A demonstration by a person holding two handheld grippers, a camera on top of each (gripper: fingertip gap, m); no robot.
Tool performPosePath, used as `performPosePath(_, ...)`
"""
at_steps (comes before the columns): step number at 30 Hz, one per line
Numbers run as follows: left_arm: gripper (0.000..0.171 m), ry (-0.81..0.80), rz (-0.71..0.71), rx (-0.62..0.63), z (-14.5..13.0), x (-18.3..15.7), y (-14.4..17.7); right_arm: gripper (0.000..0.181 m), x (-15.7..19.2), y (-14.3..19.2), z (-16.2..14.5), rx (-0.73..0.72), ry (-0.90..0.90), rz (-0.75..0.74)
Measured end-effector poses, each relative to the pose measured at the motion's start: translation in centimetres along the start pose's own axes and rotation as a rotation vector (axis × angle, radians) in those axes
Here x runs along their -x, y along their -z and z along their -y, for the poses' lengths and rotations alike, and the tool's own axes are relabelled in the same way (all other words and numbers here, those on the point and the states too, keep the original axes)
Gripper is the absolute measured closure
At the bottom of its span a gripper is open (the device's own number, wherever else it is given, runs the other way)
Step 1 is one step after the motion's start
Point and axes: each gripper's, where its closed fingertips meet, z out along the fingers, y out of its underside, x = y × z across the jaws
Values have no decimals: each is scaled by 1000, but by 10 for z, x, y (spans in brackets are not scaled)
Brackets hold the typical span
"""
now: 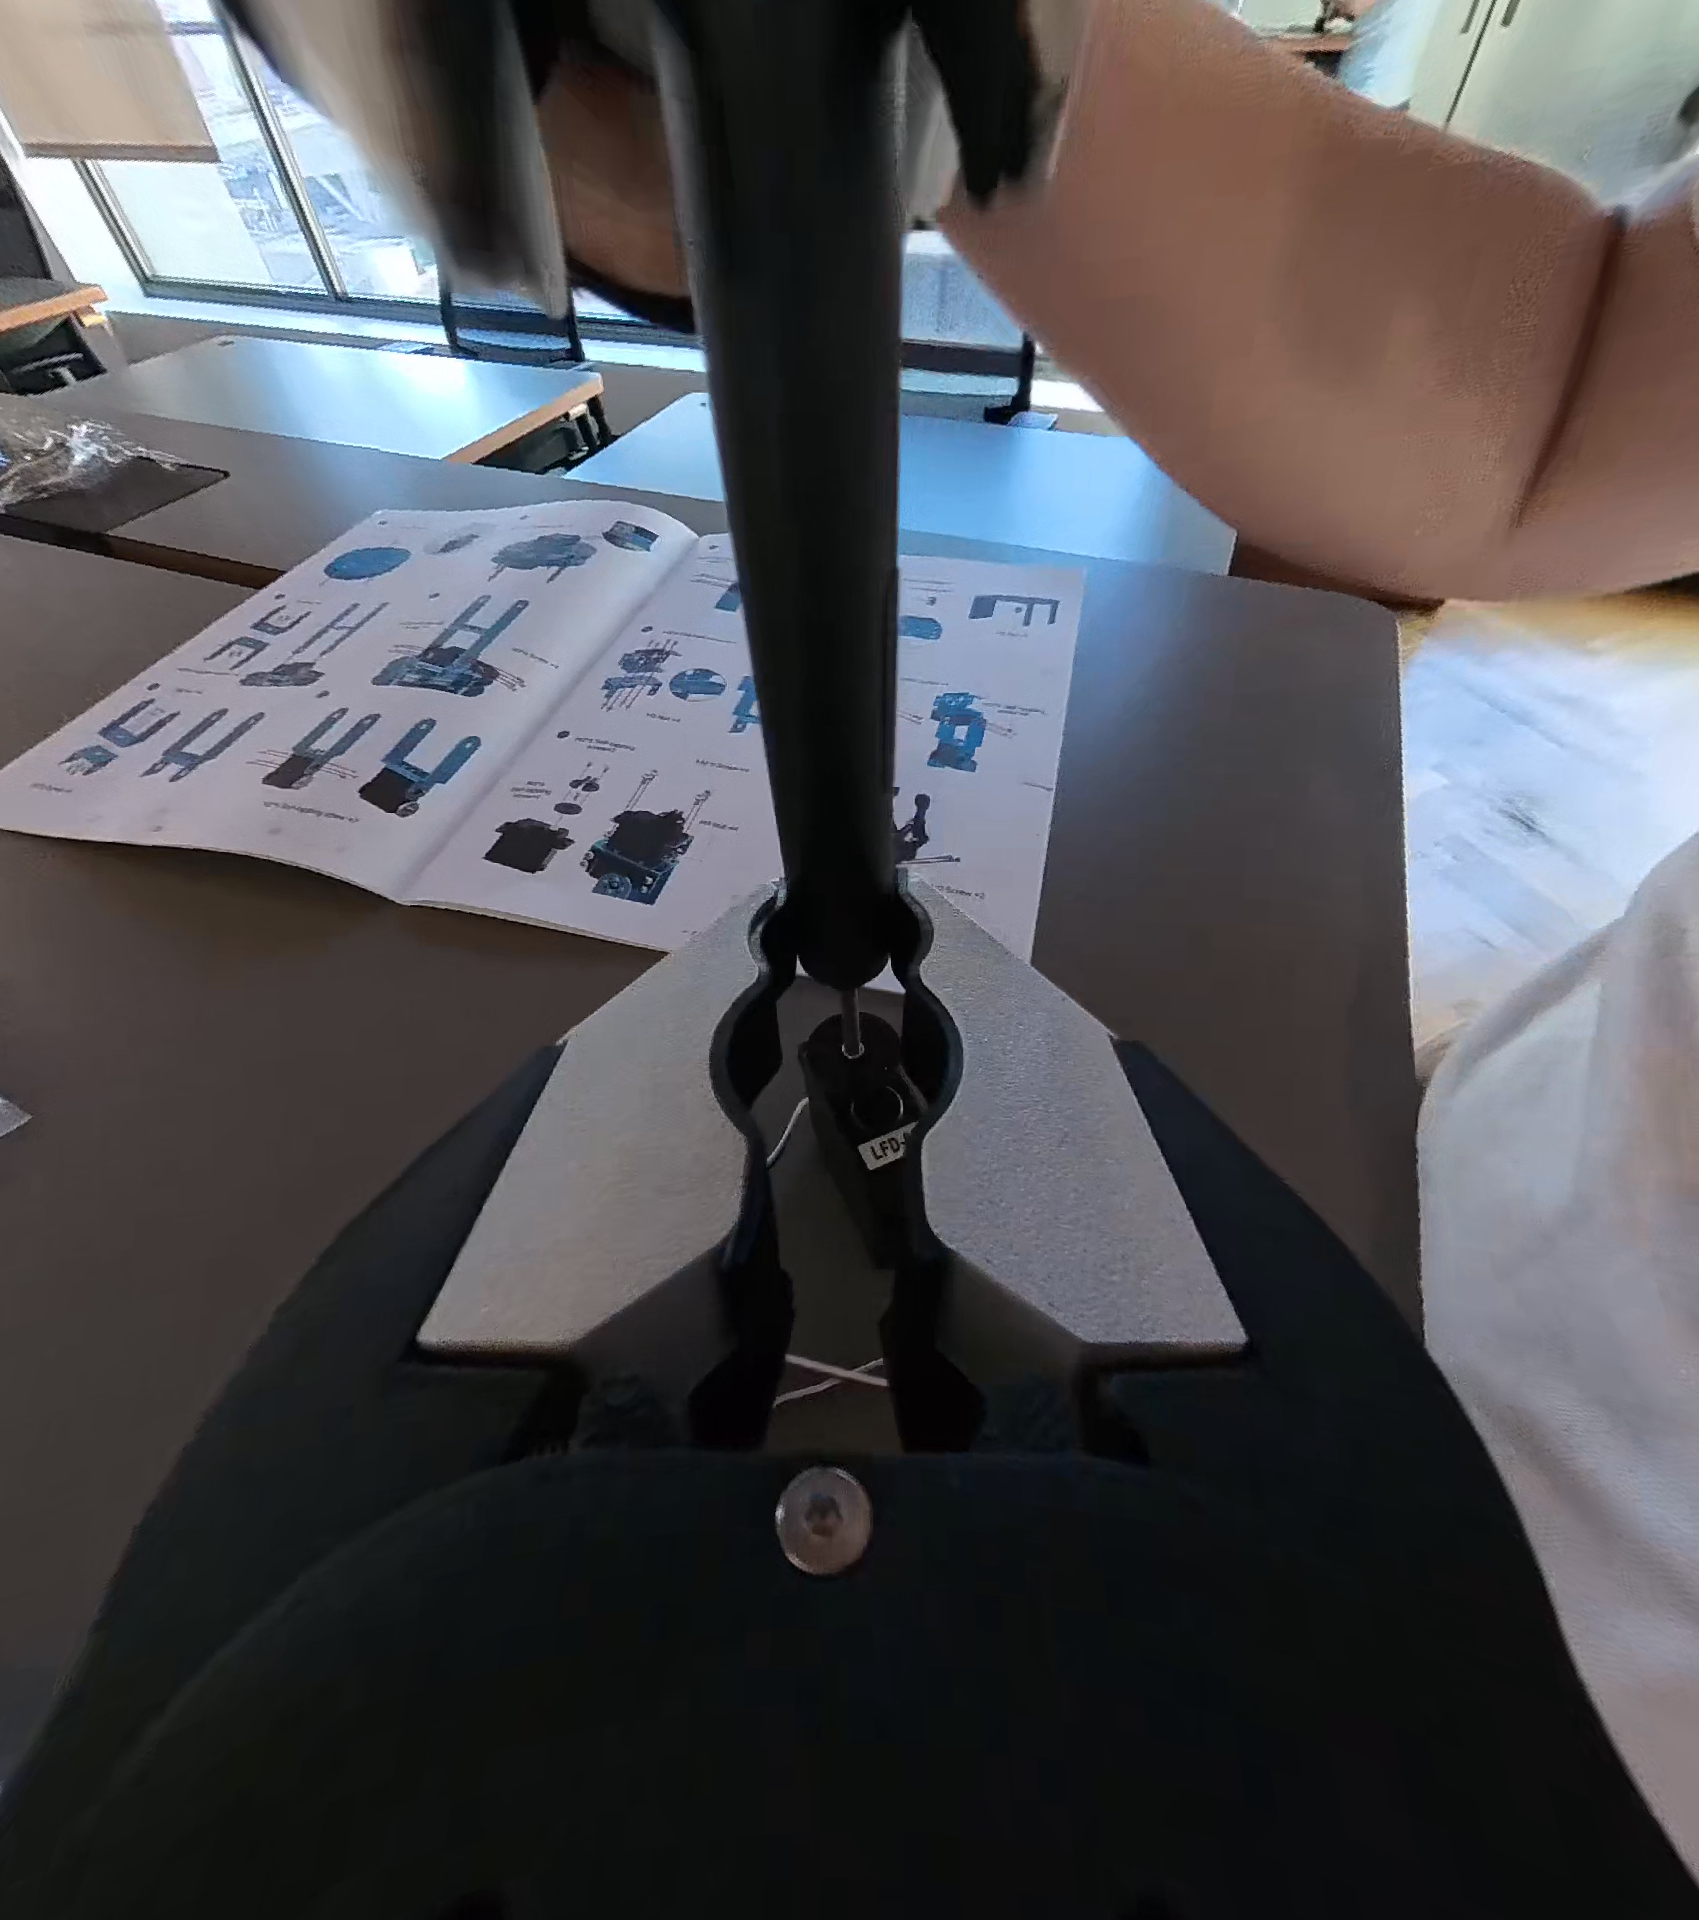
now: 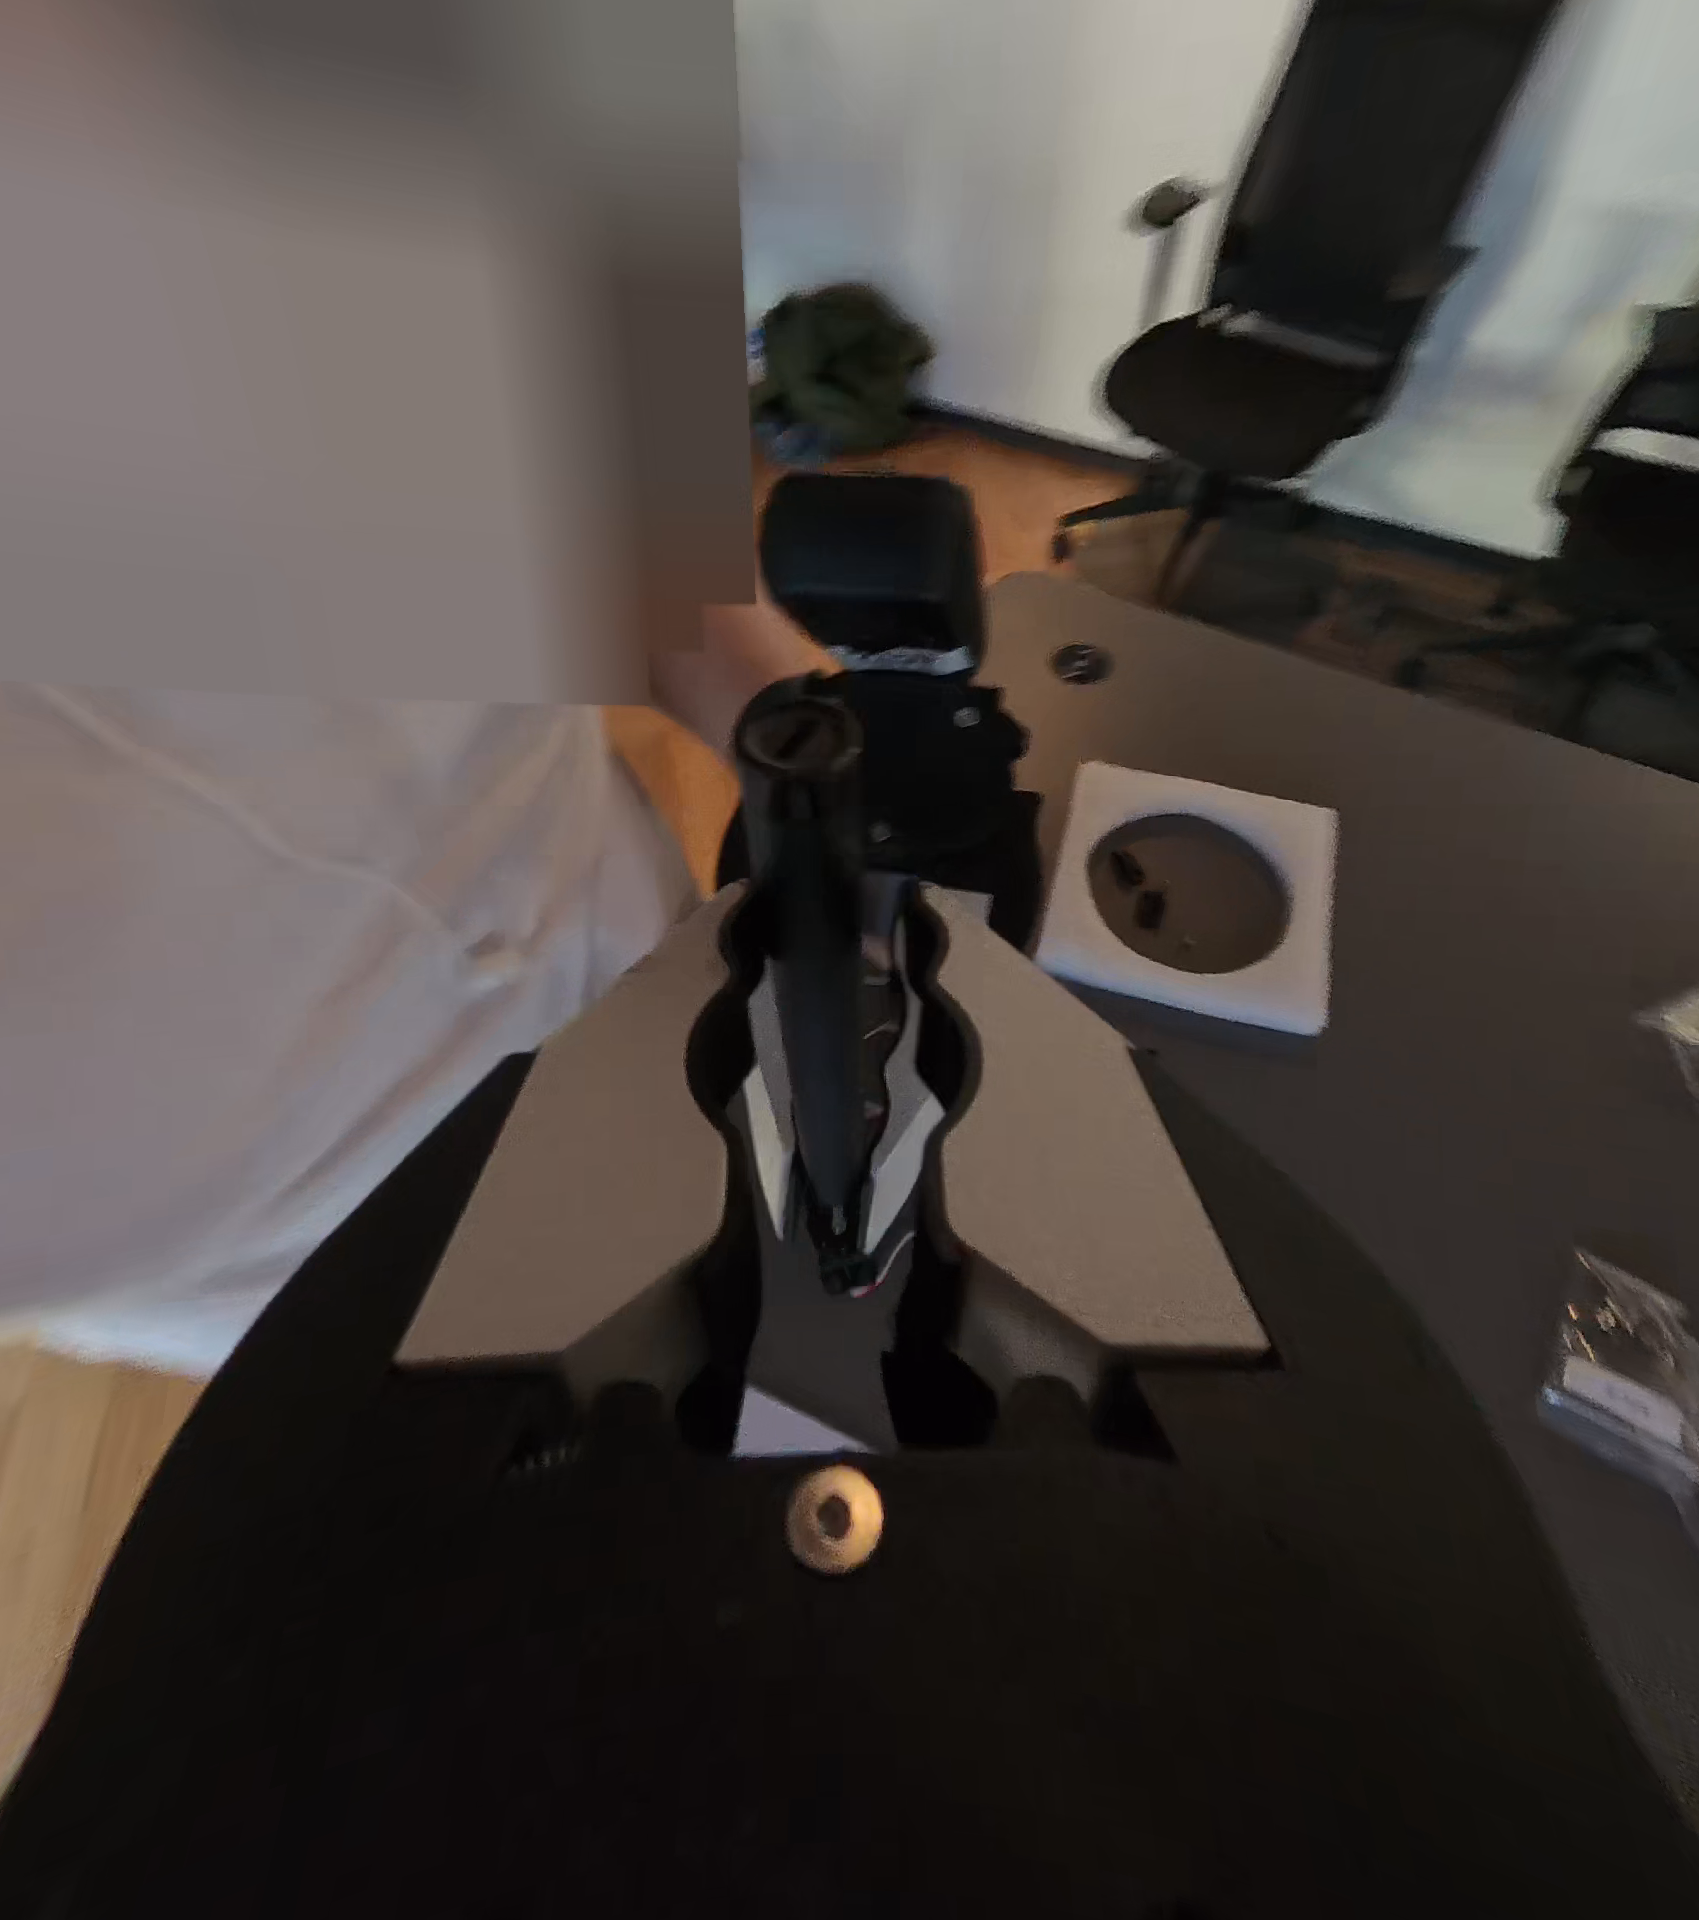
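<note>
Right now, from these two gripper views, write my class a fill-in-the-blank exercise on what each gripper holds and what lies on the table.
1. The right gripper is shut on a black ____.
2. Beyond the left gripper, an open ____ lies on the table.
3. The servo between the left gripper's fingers bears a ____ label.
4. The foam square has a ____ hole with small black parts in it.

Missing words: screwdriver; booklet; white; round.
</note>
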Motion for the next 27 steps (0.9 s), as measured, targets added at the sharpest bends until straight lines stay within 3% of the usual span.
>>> performPosePath(2, 155, -10, -1, 10, 0, -1, 0, 139, -10, 3, 1, -80, -89, -197)
performPosePath(6, 155, -23, -7, 29, -1, -2, 1, 140, -13, 9, 13, -309, -165, -558)
performPosePath(9, 155, -26, -8, 52, -2, -2, 1, 142, -18, 15, 13, -390, -232, -764)
performPosePath(11, 155, -2, -27, 58, -2, -1, 2, 165, -16, 14, 16, -412, -247, -787)
performPosePath(15, 155, -29, -71, 12, -2, -5, 4, 165, -16, 17, 14, -378, -240, -862)
performPosePath(17, 120, -68, -40, 54, -14, 1, 6, 165, -14, 20, 13, -378, -231, -900)
performPosePath(18, 115, -69, -48, 99, -23, 2, 7, 166, -13, 21, 12, -384, -232, -911)
performPosePath(21, 123, -22, -106, 172, -39, -6, 10, 165, -11, 26, 11, -395, -229, -958)
performPosePath(27, 139, 27, -67, 196, -50, -9, -4, 165, -10, 33, 7, -437, -247, -1024)
